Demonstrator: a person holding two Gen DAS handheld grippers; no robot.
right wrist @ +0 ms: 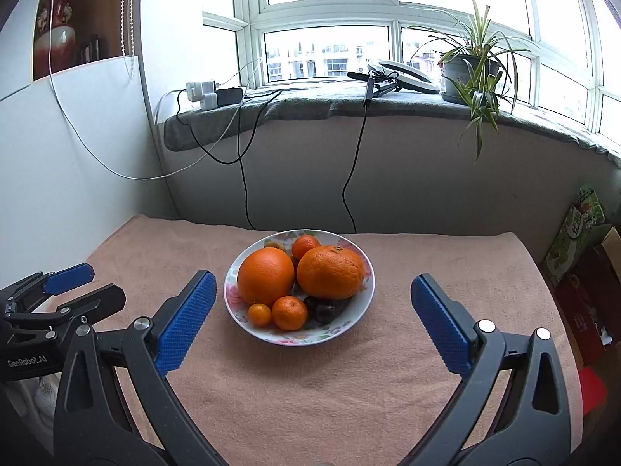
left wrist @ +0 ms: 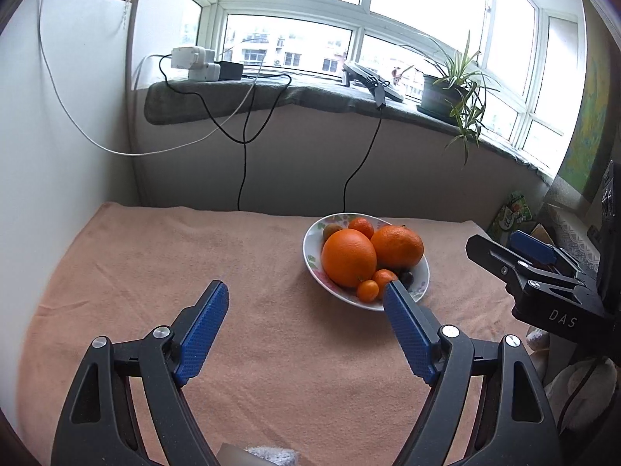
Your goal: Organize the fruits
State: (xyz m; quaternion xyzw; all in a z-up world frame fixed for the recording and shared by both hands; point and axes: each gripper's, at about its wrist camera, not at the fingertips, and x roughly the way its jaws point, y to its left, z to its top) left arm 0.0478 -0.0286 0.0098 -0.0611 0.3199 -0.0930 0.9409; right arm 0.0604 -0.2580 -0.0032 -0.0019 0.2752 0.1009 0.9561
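Sitting on a peach towel (right wrist: 310, 388) that covers the table, a floral plate (right wrist: 361, 299) holds all the fruit in view. On it, in the right wrist view, a smooth large orange (right wrist: 266, 275) lies at 9 o'clock of the plate's middle, touching a flatter, dimpled large orange (right wrist: 330, 272) at 3 o'clock. A small mandarin (right wrist: 289, 312) sits at 6 o'clock against both, with a tiny kumquat (right wrist: 259, 314) just beside it toward 8 o'clock. Another small mandarin (right wrist: 306, 245) is tucked behind at 12 o'clock, a brownish small fruit (right wrist: 274, 245) peeks out at 11 o'clock, and a dark fruit (right wrist: 324, 308) lies under the dimpled orange at 5 o'clock; what kind it is cannot be told. The right gripper (right wrist: 312, 291) has its blue pads spread wide to either side of the plate, touching nothing and holding nothing. The left gripper (left wrist: 306, 295) also stands wide apart and empty over bare towel, its right-hand pad overlapping the plate's near rim in the left wrist view, with the plate toward 1 o'clock of it. Behind the table runs a grey-covered windowsill (right wrist: 310, 105) with white chargers (right wrist: 203, 93), a ring light (right wrist: 403, 73) and a potted plant (right wrist: 471, 73) toward 2 o'clock.
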